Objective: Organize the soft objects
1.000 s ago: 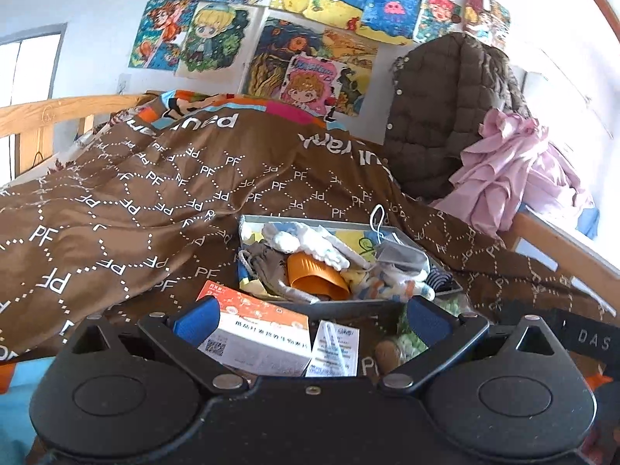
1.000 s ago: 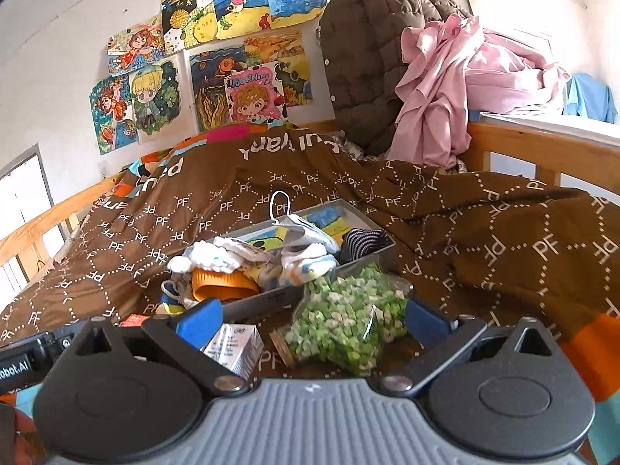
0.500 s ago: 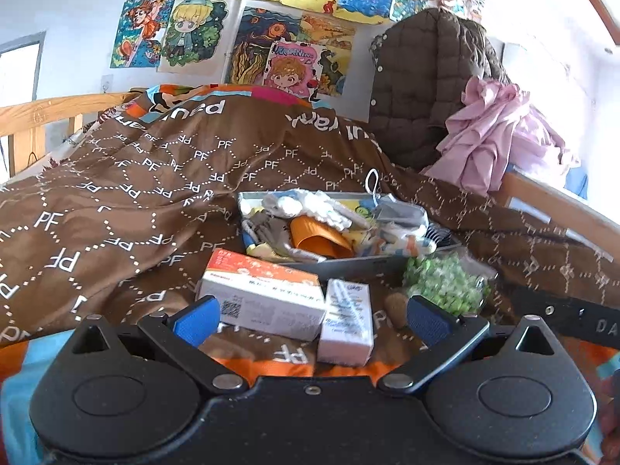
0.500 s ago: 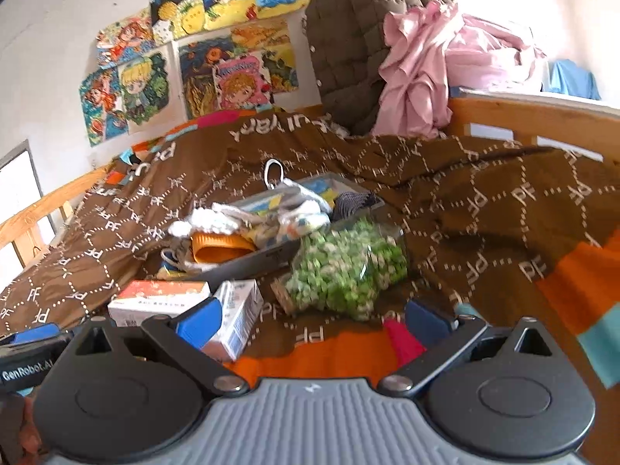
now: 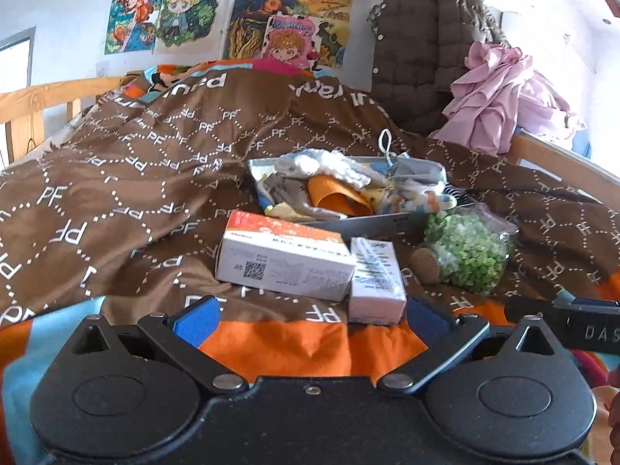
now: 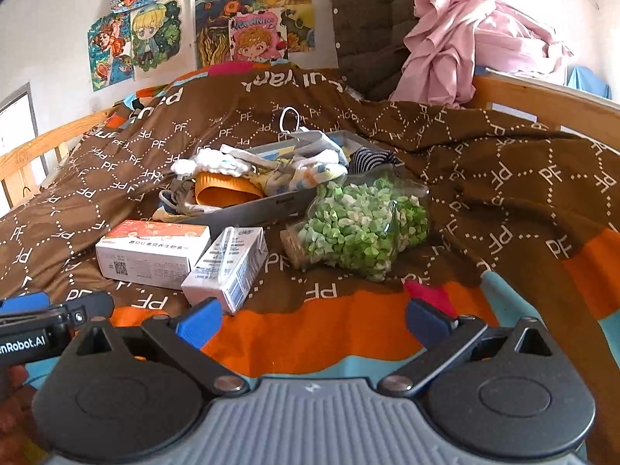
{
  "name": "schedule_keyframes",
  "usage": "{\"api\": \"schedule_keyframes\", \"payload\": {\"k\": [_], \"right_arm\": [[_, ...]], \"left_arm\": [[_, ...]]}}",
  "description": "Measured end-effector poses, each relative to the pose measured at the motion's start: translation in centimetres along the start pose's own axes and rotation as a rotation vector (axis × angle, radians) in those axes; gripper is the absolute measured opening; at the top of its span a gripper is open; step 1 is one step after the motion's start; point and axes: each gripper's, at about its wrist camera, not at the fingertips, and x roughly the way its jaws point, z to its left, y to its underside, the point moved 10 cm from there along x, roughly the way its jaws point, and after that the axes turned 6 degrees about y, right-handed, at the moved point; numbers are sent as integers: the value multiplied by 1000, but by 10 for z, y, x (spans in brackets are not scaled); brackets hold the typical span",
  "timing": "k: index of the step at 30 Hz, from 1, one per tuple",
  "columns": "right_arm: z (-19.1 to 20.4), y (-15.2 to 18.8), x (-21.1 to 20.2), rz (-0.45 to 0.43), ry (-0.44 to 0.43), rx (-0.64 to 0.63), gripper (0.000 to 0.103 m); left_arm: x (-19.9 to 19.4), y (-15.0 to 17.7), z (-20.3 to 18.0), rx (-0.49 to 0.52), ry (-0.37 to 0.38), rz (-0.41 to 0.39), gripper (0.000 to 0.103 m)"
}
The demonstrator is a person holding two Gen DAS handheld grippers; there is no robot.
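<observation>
1. The left gripper (image 5: 310, 319) has a black body, two round discs, silver pivot screws and blue finger pads (image 5: 195, 319).
2. The right gripper (image 6: 312, 321) matches it, with a ribbed grey centre panel at the bottom of the frame.
3. White lettering "enRobot.AI" marks the left gripper's black side at lower left of the right wrist view.
</observation>
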Motion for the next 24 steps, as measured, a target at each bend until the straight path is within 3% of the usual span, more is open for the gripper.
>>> {"api": "schedule_keyframes", "payload": {"k": [24], "right_arm": [[-1, -3, 2, -14, -13, 2, 103]], "left_arm": [[1, 6, 16, -30, -50, 2, 102]]}}
